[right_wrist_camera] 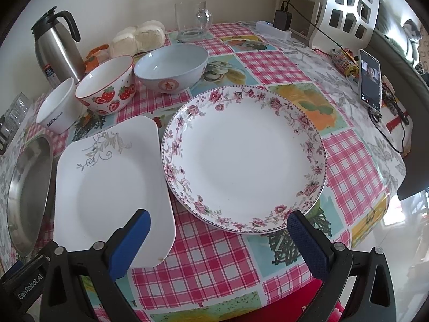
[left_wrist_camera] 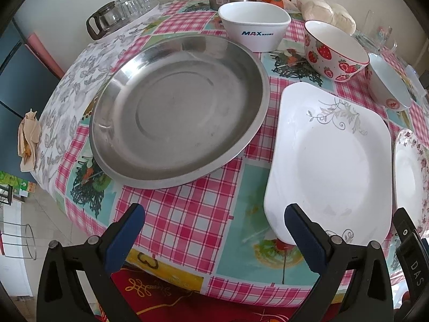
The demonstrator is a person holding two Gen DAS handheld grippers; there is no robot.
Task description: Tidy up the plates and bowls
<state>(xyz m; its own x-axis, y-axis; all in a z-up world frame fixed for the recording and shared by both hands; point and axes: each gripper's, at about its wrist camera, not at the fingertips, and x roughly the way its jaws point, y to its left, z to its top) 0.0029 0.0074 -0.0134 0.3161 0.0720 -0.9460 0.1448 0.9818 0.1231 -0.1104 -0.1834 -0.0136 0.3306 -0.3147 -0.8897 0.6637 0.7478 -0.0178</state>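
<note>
Across the surface [right_wrist_camera: 209, 263] three plates [right_wrist_camera: 241, 158] and three bowls [right_wrist_camera: 171, 67] lie unstacked, both claws [left_wrist_camera: 214, 217] wide and empty, nothing yet organized

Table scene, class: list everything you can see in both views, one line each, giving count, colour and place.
steel pan: 1, silver, left
square plate: 1, white, middle
floral plate: 1, white and pink, right
MAX bowl: 1, white, back left
strawberry bowl: 1, white and red, back
pale bowl: 1, bluish-white, back
flask: 1, steel, back left
buns: several, white, back
glass mug: 1, clear, back
phone: 1, right edge
left tool: open, blue pads
right tool: open, blue pads
</note>
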